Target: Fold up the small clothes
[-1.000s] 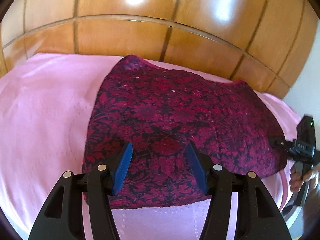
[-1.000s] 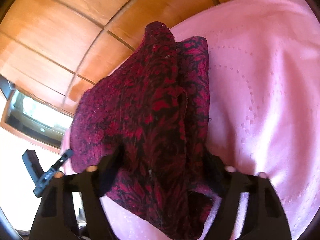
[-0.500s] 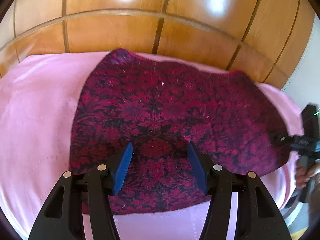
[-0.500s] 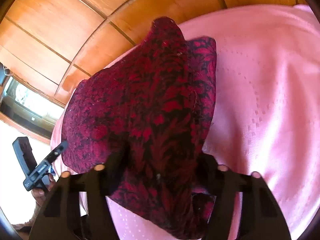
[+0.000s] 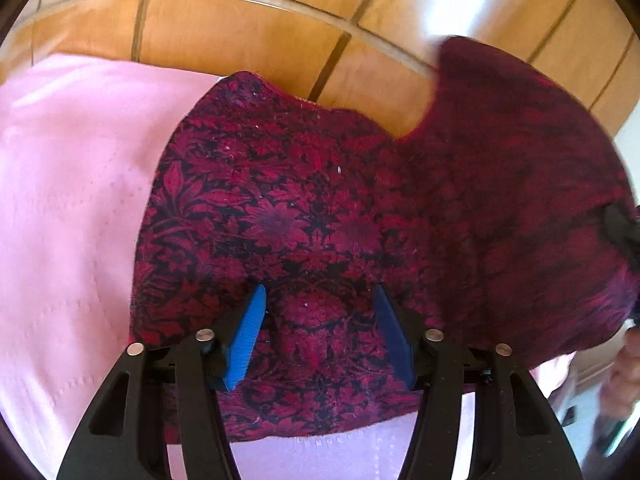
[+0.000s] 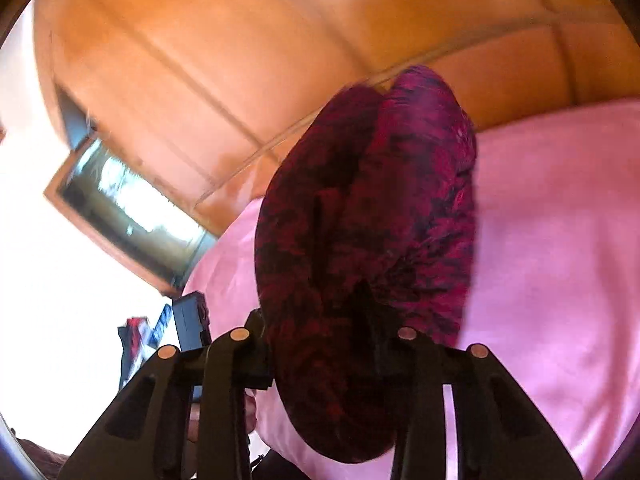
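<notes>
A dark red floral cloth [image 5: 304,208] lies on a pink bedspread [image 5: 72,200]. My left gripper [image 5: 318,308] hovers over the cloth's near edge. Its blue pads [image 5: 246,340] stand apart and are closing a little, with flat cloth between them. The cloth's right side [image 5: 520,200] is lifted off the bed and blurred. In the right wrist view the cloth [image 6: 380,200] hangs bunched between the fingers of my right gripper [image 6: 320,316]. Its jaws are closing on the cloth, which hides the pads.
A glossy wooden headboard [image 5: 240,32] runs along the far side of the bed. A person's hand [image 5: 624,372] shows at the right edge. A framed window [image 6: 132,216] is at the left in the right wrist view. Bare pink bedspread [image 6: 560,240] spreads to the right.
The right gripper has risen and swung over, lifting the cloth's right side off the bed. Its jaws have narrowed on the bunched cloth. The left gripper shifted slightly over the near edge.
</notes>
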A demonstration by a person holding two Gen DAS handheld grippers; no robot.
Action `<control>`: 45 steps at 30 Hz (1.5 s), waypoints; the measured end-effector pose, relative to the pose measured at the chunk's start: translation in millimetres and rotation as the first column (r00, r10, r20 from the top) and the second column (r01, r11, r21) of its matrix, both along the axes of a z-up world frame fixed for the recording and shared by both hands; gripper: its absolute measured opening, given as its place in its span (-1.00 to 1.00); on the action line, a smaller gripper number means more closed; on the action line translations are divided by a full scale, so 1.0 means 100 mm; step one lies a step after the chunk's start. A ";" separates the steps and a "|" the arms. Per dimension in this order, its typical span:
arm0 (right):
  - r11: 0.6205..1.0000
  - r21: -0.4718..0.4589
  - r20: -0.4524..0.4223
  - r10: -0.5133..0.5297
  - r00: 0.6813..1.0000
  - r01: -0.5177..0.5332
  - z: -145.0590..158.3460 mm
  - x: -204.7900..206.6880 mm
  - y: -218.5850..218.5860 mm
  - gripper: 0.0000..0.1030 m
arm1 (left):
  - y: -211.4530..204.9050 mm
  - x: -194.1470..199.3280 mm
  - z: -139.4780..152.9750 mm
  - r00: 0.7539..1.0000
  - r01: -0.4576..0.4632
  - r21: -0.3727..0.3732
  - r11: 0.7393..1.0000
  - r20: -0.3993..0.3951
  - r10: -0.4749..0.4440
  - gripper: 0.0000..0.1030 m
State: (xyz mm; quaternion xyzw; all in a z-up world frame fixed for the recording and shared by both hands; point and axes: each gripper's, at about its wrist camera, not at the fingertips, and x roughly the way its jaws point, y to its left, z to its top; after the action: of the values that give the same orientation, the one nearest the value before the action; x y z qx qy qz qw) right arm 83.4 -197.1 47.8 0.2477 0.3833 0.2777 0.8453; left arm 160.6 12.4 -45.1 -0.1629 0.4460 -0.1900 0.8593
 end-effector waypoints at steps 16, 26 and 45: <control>0.902 -0.376 0.064 0.255 0.965 -0.213 -0.51 0.10 1.75 -0.43 | 1.02 0.01 0.42 0.999 0.031 -0.408 0.913 0.039 -0.016 0.16; 0.872 -0.462 0.164 0.264 0.950 -0.162 -0.51 0.05 1.80 -0.14 | 0.27 0.43 0.46 0.984 0.177 -0.159 0.971 0.044 -0.172 -0.65; 0.947 -0.313 0.086 0.101 0.991 -0.069 -0.67 0.25 0.71 0.10 | 0.53 0.22 0.87 0.986 0.079 0.006 0.997 0.147 -0.079 -0.76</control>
State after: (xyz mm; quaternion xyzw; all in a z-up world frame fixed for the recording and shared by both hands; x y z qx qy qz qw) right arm 108.4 -126.2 -19.0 0.0810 0.3893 0.2625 0.8792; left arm 182.2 65.7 42.0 -0.1304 0.3876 -0.2352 0.8817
